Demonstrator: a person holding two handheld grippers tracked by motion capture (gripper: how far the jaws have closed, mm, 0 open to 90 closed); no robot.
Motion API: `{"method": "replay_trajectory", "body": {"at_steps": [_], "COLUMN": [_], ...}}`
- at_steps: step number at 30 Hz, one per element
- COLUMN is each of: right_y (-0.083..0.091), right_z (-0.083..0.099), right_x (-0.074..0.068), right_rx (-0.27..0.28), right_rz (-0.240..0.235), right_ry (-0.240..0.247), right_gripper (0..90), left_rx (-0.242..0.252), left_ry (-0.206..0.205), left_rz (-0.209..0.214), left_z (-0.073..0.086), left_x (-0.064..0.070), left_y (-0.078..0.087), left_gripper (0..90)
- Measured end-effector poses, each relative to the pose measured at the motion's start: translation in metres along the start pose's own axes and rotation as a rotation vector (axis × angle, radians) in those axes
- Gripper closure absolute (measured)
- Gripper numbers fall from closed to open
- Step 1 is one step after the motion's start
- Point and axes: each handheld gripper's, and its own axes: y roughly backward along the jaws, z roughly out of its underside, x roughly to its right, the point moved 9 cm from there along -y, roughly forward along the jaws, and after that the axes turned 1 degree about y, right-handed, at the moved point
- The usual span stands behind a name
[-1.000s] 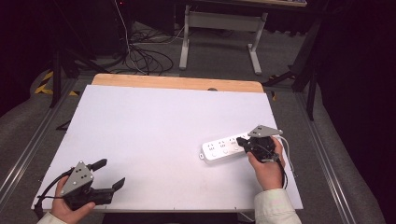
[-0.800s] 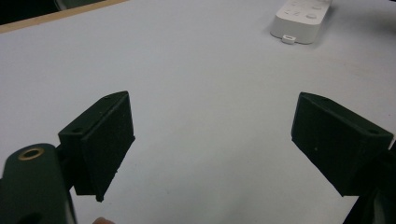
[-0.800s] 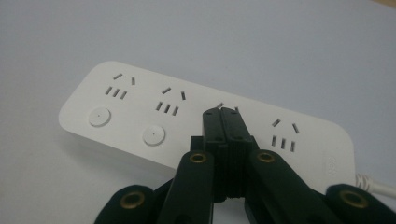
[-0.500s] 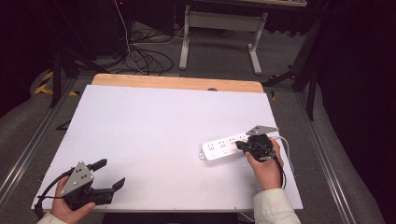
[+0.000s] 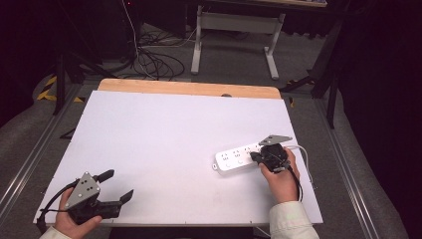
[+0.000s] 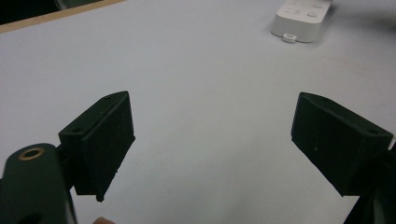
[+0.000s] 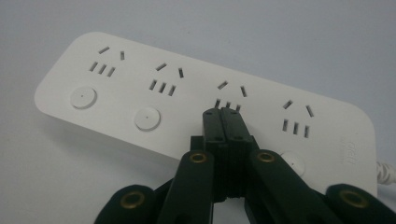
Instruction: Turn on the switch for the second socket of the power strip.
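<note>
A white power strip [image 5: 239,157] with several sockets and round buttons lies on the right half of the white table [image 5: 164,139]. My right gripper [image 5: 260,155] is shut, with nothing between its jaws, its tips over the strip's third socket [image 7: 229,95] and hiding the button below it. The strip [image 7: 196,102] runs across the right gripper view, and its cord leaves at the right. My left gripper [image 5: 118,185] rests near the table's front left corner, open, nothing between its pads [image 6: 105,140]. One end of the strip [image 6: 301,21] shows far off in the left gripper view.
The strip's white cord [image 5: 304,159] loops toward the table's right edge. A wooden strip [image 5: 189,88] borders the far edge. Beyond the table are floor cables [image 5: 149,55] and a metal table frame [image 5: 234,30].
The right gripper has shifted slightly downward over the power strip. The left gripper has stayed put.
</note>
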Motion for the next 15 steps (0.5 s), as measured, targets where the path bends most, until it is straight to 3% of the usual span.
{"method": "replay_trajectory", "body": {"at_steps": [5, 15], "right_y": [-0.0009, -0.0019], "right_z": [-0.0004, 0.0000], "right_x": [-0.0014, -0.0025], "right_rx": [0.005, 0.011], "right_rz": [0.023, 0.020], "right_ry": [0.004, 0.003], "right_gripper": [90.0, 90.0], "left_rx": [0.001, 0.000], "left_ry": [0.001, -0.003], "left_rz": [0.000, 0.001], "left_z": [-0.0001, -0.0001], "left_x": [0.0001, 0.0002], "left_y": [0.0001, 0.0002], "left_gripper": [13.7, 13.8]}}
